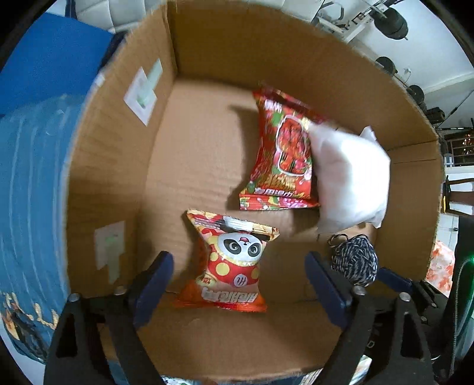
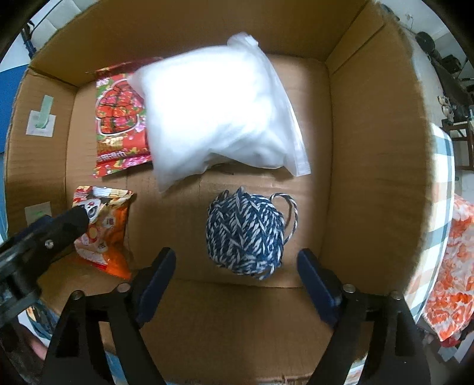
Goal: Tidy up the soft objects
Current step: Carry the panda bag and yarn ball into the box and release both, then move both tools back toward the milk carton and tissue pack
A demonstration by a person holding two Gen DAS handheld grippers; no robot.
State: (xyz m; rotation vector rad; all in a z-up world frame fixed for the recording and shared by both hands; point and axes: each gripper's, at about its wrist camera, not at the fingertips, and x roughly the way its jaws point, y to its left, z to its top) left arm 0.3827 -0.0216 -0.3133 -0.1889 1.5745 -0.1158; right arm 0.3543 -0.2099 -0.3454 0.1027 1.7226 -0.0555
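Note:
An open cardboard box [image 1: 112, 165] [image 2: 370, 165] holds four soft things. A panda snack packet [image 1: 231, 263] [image 2: 103, 234] lies near the front left. A red snack packet [image 1: 281, 154] [image 2: 121, 124] lies further back. A white stuffed plastic bag [image 1: 349, 177] [image 2: 216, 109] rests partly over the red packet. A blue-and-white yarn ball [image 1: 355, 260] [image 2: 246, 231] lies at the front right. My left gripper [image 1: 240, 281] is open and empty over the panda packet. My right gripper [image 2: 234, 272] is open and empty just in front of the yarn ball.
A blue patterned cloth [image 1: 32, 207] lies left of the box. An orange-and-white floral cloth [image 2: 450, 272] and a checked cloth [image 2: 444, 165] lie right of it. Dark equipment [image 1: 394, 23] stands behind the box. The left gripper's arm [image 2: 44, 237] crosses the right view's left side.

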